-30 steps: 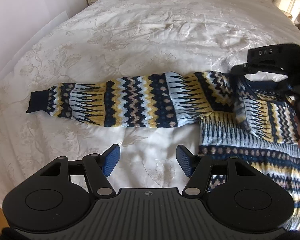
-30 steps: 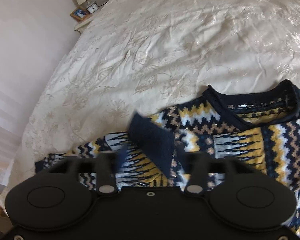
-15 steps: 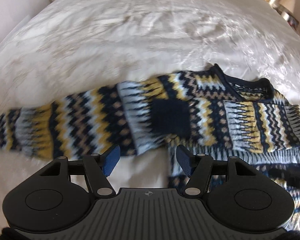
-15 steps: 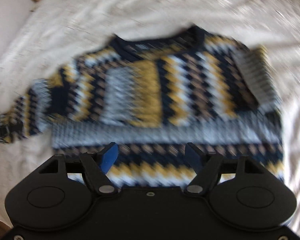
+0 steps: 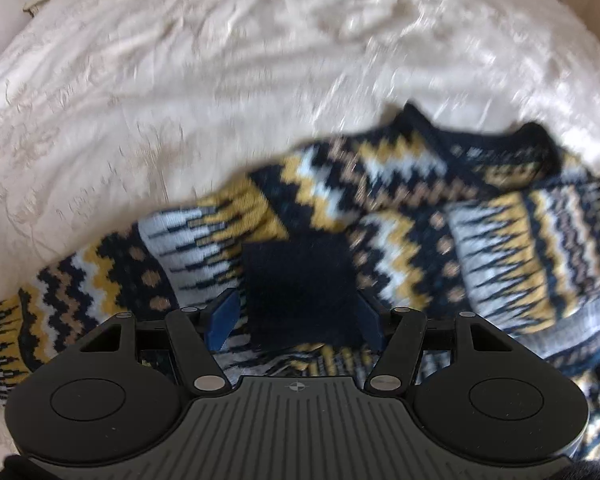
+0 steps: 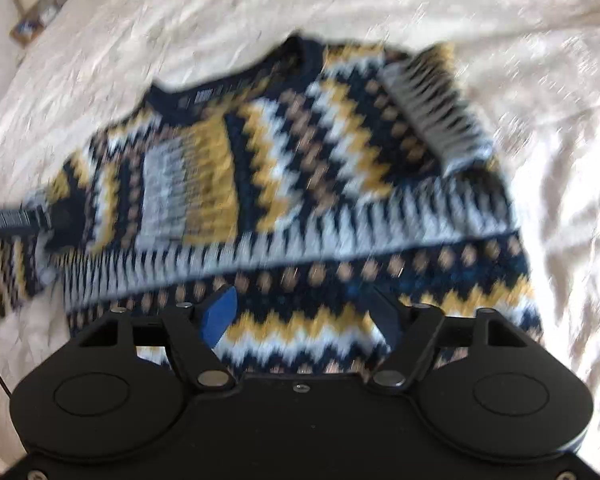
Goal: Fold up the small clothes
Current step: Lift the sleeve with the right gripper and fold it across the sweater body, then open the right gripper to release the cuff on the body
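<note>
A navy, yellow, white and tan patterned knit sweater (image 6: 300,184) lies on the bed, neck toward the far side. One sleeve lies folded across its chest, its navy cuff (image 5: 300,288) near the other shoulder. My left gripper (image 5: 296,316) is open, its blue pads on either side of that cuff, just above it. The other sleeve (image 5: 100,280) stretches out to the left. My right gripper (image 6: 300,312) is open and empty over the sweater's lower body. The left gripper's tip shows at the left edge of the right wrist view (image 6: 16,220).
A cream embroidered bedspread (image 5: 220,80) covers the bed all around the sweater. A bedside table with small framed items (image 6: 32,20) stands at the far left corner.
My right gripper let go of the cuff and pulled back over the sweater's hem. My left gripper moved right from beside the outstretched sleeve and closed in on the cuff.
</note>
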`<state>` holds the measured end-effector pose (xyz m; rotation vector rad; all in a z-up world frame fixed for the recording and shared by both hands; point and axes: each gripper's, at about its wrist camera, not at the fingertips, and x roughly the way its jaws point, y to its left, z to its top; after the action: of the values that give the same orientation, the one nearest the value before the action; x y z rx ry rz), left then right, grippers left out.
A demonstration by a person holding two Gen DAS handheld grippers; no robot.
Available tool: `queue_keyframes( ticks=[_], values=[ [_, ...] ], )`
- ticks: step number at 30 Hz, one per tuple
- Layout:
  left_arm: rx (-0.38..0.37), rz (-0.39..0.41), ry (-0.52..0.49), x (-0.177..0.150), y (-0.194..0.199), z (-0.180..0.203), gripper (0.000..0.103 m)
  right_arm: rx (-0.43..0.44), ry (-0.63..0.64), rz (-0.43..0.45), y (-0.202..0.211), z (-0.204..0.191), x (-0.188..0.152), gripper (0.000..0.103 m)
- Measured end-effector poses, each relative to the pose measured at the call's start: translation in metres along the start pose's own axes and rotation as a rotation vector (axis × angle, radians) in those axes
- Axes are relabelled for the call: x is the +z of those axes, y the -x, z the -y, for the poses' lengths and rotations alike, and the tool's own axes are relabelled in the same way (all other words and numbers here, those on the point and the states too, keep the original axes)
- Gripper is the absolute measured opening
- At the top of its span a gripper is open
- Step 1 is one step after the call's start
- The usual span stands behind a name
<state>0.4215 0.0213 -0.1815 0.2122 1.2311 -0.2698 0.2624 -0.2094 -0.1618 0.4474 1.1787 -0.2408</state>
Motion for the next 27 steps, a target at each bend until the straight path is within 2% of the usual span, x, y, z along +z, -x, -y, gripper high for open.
queue_keyframes(
  ticks=[3,5,7,9,11,13,15,16,18,19,20,23,27],
  values=[
    [0.097,-0.086,0.044,-0.008,-0.022,-0.009,0.061,-0.024,-0.046,0.069,0.004,0.013,0.016,0.059],
    [0.07,-0.085,0.11,-0.015,-0.027,-0.019,0.062,-0.043,-0.081,0.093,0.004,0.027,0.032,0.039],
    [0.054,-0.077,0.132,-0.018,-0.026,-0.024,0.062,-0.045,-0.116,0.103,0.0,0.042,0.049,0.031],
    [0.059,-0.075,0.11,-0.019,-0.026,-0.023,0.063,-0.042,-0.142,0.116,-0.003,0.057,0.065,0.031],
    [0.067,-0.076,0.101,-0.018,-0.027,-0.022,0.063,-0.032,-0.137,0.089,-0.014,0.069,0.08,0.031],
    [0.072,-0.076,0.109,-0.018,-0.028,-0.022,0.063,-0.069,-0.131,0.043,-0.032,0.081,0.088,0.031],
    [0.076,-0.073,0.112,-0.019,-0.028,-0.022,0.063,-0.127,-0.169,-0.013,-0.053,0.102,0.093,0.019],
    [0.079,-0.072,0.112,-0.018,-0.028,-0.02,0.063,-0.14,-0.2,-0.036,-0.059,0.11,0.094,0.004],
    [0.08,-0.067,0.111,-0.018,-0.027,-0.018,0.063,-0.124,-0.262,-0.032,-0.056,0.122,0.098,0.003],
    [0.079,-0.065,0.115,-0.018,-0.027,-0.019,0.063,-0.114,-0.268,-0.005,-0.049,0.121,0.1,0.009],
    [0.078,-0.063,0.119,-0.019,-0.027,-0.018,0.063,-0.107,-0.254,0.027,-0.04,0.117,0.103,0.02],
    [0.079,-0.058,0.123,-0.019,-0.028,-0.019,0.063,-0.096,-0.184,0.098,-0.025,0.101,0.113,0.022],
    [0.083,-0.065,0.118,-0.019,-0.028,-0.019,0.064,-0.114,-0.149,0.071,-0.048,0.097,0.137,0.022]
  ],
)
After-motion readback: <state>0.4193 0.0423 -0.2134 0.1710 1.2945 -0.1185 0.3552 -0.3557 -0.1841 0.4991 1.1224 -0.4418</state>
